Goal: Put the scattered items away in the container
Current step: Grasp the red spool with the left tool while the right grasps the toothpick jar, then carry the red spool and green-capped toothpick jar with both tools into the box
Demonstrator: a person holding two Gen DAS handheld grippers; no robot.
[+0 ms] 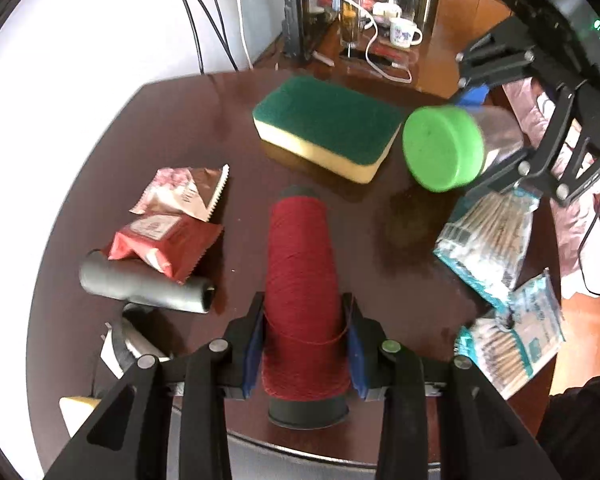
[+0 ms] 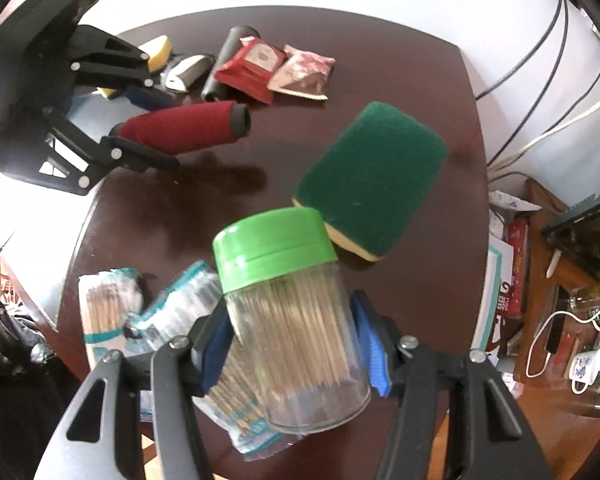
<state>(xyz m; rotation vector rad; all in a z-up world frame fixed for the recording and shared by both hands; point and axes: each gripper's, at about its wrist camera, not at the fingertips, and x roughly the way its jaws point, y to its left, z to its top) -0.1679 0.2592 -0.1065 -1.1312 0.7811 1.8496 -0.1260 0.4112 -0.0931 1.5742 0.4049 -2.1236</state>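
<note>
**Both grippers loaded over the dark table**

Below me the dark round table [image 1: 204, 120] carries a green-topped sponge [image 1: 328, 126], cotton swab packets [image 1: 488, 240] and two snack packets [image 1: 168, 236]. My left gripper [image 1: 306, 344] is clamped on a red thread cone [image 1: 302, 280], raised off the table. My right gripper [image 2: 292, 344] grips a clear toothpick jar [image 2: 300, 336], green-lidded, tilted above the swab packets.

On the table [image 1: 228, 92], left wrist view: sponge [image 1: 327, 127] far centre, thread cone [image 1: 302, 280] before it, two snack packets [image 1: 168, 220] and a cylinder [image 1: 144, 282] left, swab packs [image 1: 496, 256] right, jar [image 1: 456, 148] above right of sponge.
</note>
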